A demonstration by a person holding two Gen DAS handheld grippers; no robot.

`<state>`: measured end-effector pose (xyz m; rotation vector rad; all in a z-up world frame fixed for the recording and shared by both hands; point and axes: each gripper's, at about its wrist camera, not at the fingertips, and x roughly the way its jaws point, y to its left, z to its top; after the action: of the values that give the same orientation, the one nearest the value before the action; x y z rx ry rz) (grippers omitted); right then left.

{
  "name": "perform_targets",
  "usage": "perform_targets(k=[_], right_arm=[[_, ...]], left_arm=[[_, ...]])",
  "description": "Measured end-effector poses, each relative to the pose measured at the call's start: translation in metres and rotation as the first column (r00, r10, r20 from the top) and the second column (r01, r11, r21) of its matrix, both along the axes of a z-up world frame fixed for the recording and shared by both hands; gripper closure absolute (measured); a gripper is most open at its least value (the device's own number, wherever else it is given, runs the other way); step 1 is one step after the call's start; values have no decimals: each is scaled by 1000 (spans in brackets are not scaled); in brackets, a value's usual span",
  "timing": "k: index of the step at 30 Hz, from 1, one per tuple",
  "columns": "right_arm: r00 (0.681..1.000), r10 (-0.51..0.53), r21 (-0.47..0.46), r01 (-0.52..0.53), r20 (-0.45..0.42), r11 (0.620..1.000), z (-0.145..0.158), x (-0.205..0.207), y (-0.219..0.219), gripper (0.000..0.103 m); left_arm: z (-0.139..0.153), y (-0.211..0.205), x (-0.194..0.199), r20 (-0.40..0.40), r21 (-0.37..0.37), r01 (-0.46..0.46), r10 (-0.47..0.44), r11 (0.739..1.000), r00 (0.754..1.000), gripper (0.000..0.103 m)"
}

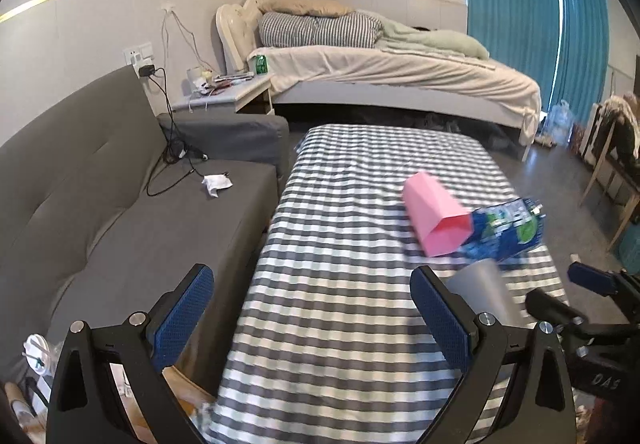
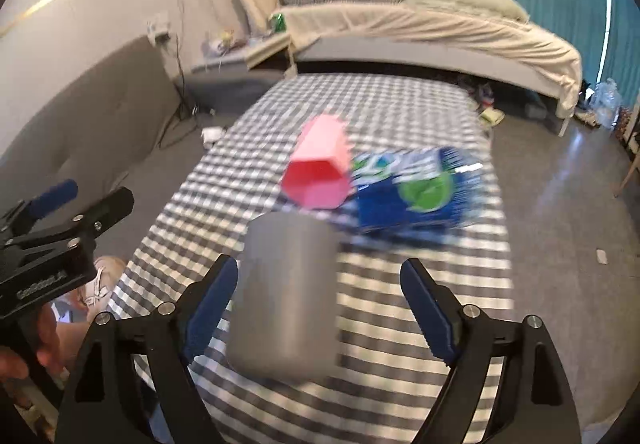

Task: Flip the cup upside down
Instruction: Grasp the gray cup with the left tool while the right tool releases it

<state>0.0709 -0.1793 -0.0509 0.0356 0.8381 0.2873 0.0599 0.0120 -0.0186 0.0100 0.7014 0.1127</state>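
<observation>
A grey cup [image 2: 286, 292] stands on the checked table [image 2: 400, 384], blurred, between the fingers of my right gripper [image 2: 316, 308]. The jaws are wide open and the left finger is close to the cup's side. The cup also shows in the left wrist view [image 1: 486, 294], just right of my left gripper [image 1: 312, 320]. My left gripper is open and empty above the table's near left part. A pink cup [image 2: 318, 173] lies on its side behind the grey one, its mouth toward me.
A blue and green snack bag [image 2: 412, 189] lies right of the pink cup. A grey sofa [image 1: 100, 203] stands left of the table. A bed [image 1: 380, 71] and nightstand [image 1: 224, 91] are at the back. A chair [image 1: 616, 163] is at the right.
</observation>
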Motion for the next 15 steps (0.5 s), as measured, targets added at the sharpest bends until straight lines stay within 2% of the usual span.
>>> perform_targets(k=[7,15], right_arm=[[991,-101,16,100,91,995,24,-35,-58,19],[980,-169,-3,170,104,985,18,-44,-94,19]], left_arm=[[-4,-37,-22,-19,-105,30,-32,994,999,1],[-34,-87,-22,-78,-159,96,-109,983,991,1]])
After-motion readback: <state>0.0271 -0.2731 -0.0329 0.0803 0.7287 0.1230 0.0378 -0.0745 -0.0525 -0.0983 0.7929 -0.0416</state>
